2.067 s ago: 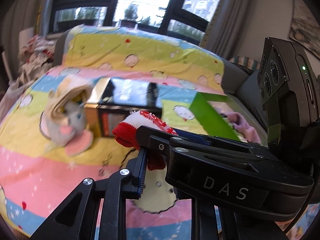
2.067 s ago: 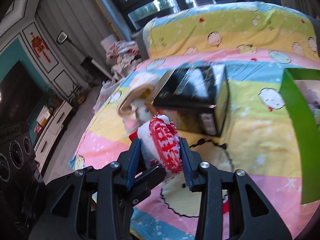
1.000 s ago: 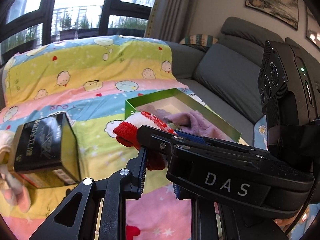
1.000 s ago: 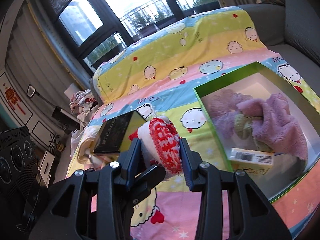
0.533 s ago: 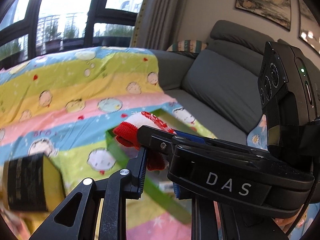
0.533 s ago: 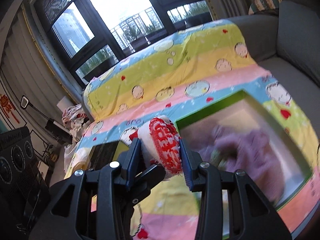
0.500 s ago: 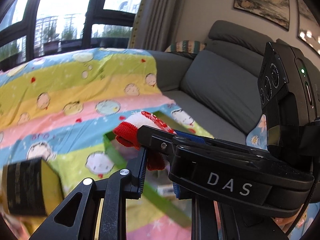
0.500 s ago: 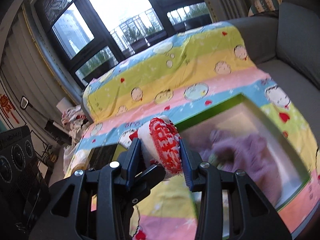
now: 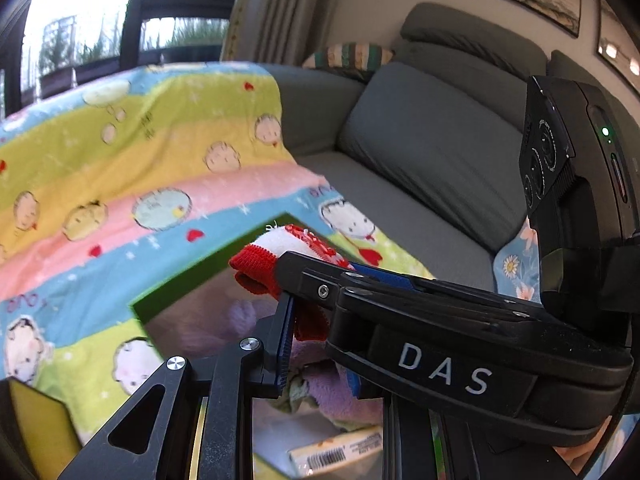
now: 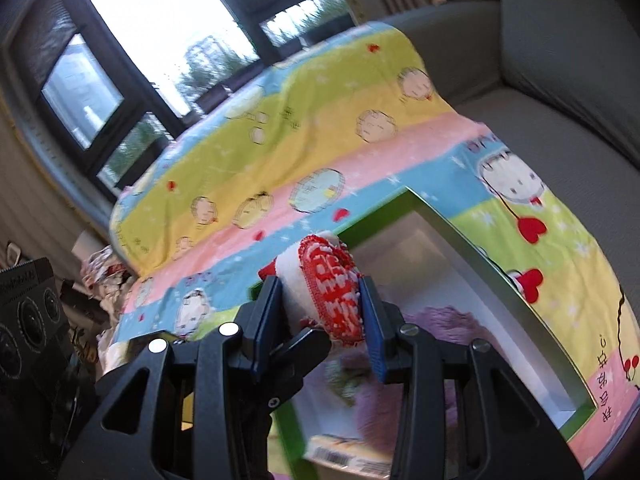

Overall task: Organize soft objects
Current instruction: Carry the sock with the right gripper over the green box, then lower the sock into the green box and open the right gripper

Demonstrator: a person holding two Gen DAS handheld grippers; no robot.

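A red and white knitted sock (image 10: 326,292) is up in the air above the green box (image 10: 492,264), pinched from both sides. The right tool (image 10: 322,312) grips its thick white and red patterned part between blue pads, and the left tool (image 9: 316,320) is clenched on the plain red cuff end (image 9: 256,266) of it. In the left wrist view the right tool crosses the picture, and the letters "DAS" (image 9: 444,368) stand in white on its black body.

Below the sock, the box holds a purple fluffy cloth (image 10: 416,360) and a small yellowish packet with a barcode label (image 9: 336,454); the print on it is too small to read. The box sits on a striped blanket (image 10: 280,152) with cartoon faces and red hearts, some red characters printed near its edge (image 10: 604,380). The blanket covers a grey sofa (image 9: 432,148). A black and yellow box (image 9: 32,420) shows at the lower left edge of the left wrist view.
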